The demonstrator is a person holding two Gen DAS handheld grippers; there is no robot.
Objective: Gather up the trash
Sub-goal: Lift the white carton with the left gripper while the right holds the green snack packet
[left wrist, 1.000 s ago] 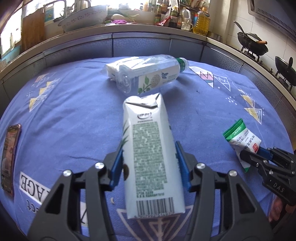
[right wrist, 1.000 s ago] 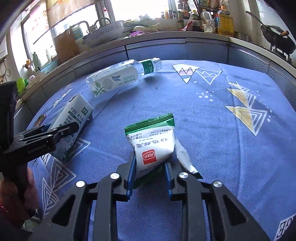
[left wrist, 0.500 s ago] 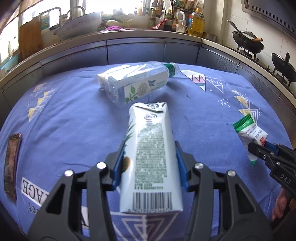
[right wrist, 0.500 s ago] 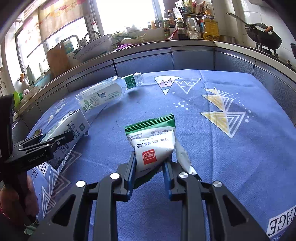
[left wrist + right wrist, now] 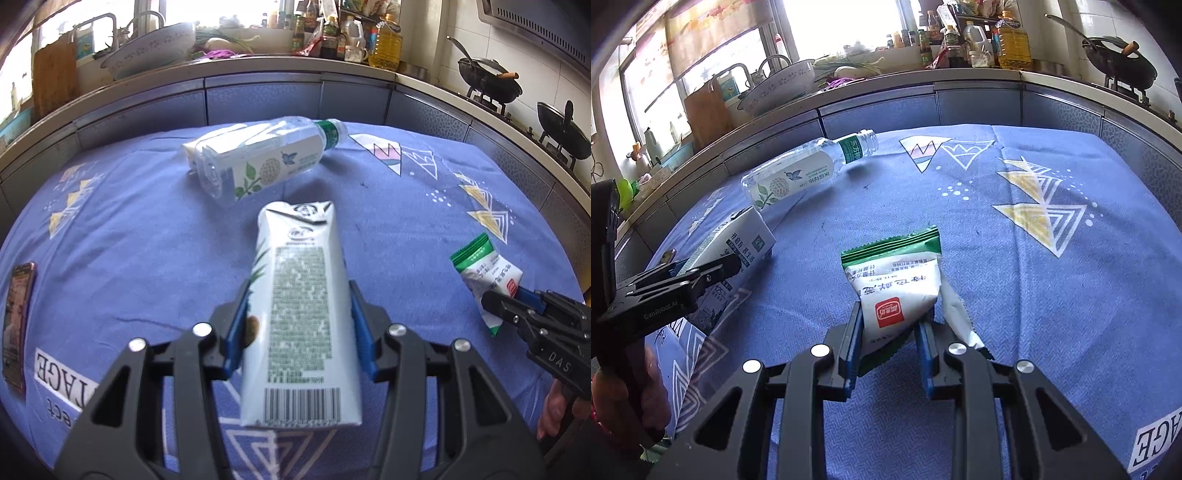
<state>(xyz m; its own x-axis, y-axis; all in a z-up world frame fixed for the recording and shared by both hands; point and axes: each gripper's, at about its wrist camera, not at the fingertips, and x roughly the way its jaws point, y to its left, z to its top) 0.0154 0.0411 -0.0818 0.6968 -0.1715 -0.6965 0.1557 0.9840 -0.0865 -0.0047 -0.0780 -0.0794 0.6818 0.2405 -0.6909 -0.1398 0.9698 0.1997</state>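
My left gripper (image 5: 297, 325) is shut on a white drink carton (image 5: 301, 314) and holds it above the blue tablecloth (image 5: 129, 229). The carton also shows at the left of the right wrist view (image 5: 738, 251). My right gripper (image 5: 892, 343) is shut on a white and green snack wrapper (image 5: 897, 284), lifted off the cloth. The wrapper also shows at the right of the left wrist view (image 5: 487, 269). An empty clear plastic bottle (image 5: 258, 162) with a green neck label lies on its side at the far part of the table; it also shows in the right wrist view (image 5: 805, 173).
A phone (image 5: 16, 321) lies at the table's left edge. Behind the table runs a kitchen counter (image 5: 258, 66) with a basin, bottles and a cutting board. Woks (image 5: 487, 81) stand on a stove at the right.
Both grippers have risen and pulled back from the table with their items. The carton and the wrapper now hang higher above the cloth. The bottle has not moved.
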